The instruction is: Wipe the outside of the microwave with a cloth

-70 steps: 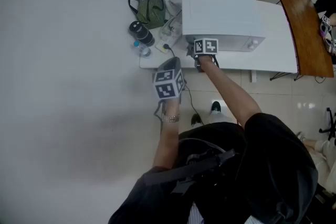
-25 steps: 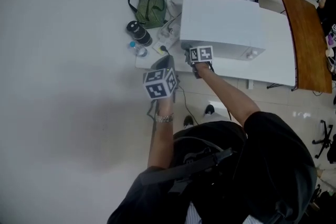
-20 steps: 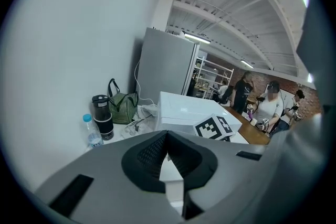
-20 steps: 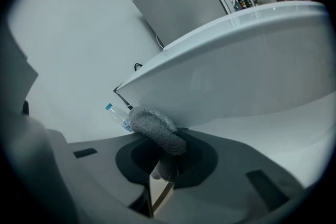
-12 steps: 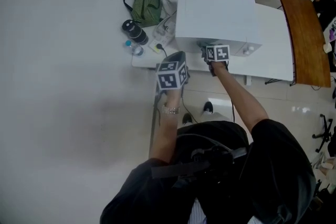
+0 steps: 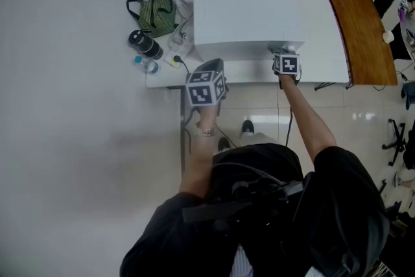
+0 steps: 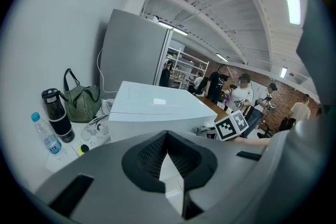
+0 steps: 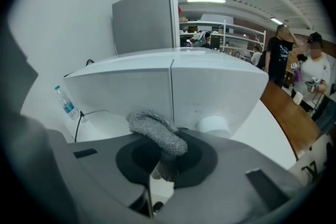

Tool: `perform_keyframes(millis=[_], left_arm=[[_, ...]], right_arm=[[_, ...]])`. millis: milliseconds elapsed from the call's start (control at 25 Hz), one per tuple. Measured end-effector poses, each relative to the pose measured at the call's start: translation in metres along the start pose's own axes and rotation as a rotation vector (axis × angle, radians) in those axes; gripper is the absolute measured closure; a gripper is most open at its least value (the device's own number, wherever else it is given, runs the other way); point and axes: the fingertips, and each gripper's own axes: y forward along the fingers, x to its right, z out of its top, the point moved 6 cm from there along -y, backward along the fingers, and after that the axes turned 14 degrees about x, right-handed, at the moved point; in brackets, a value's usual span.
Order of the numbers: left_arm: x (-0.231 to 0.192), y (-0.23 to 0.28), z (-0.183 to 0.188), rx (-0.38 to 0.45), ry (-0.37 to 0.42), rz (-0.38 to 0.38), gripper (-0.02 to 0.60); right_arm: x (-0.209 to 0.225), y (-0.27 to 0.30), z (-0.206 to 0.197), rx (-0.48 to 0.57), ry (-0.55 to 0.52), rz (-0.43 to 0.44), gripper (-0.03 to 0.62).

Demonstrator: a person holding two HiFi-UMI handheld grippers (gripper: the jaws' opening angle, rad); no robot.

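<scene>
Cloth (image 8: 157, 136) clamped in right gripper (image 8: 159, 161) at microwave (image 8: 210, 86) front.

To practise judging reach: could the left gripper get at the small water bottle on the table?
Probably yes: the left gripper is empty, and nothing stands between it and the water bottle.

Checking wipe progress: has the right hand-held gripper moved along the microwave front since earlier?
Yes. The right hand-held gripper, holding the cloth, has shifted rightward along the microwave front, from its left end to near the knob.
</scene>
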Motion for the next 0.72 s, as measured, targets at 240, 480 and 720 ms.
perform_keyframes(millis=[240,480,720], left_arm=[[-0.016,-0.018,0.001,0.018,-0.011,0.055,0.578],[-0.053,-0.063,-0.004,0.012,-0.014,0.18,0.578],[-0.087,-0.111,-0.01,0.016,-0.032,0.331,0.578]], right_arm=[[-0.086,0.006,-0.006,0.045,0.009,0.152,0.553],[-0.239,0.038,-0.021,-0.068,0.093,0.407,0.553],[-0.302,0.068,-0.039,-0.19,0.06,0.427,0.553]])
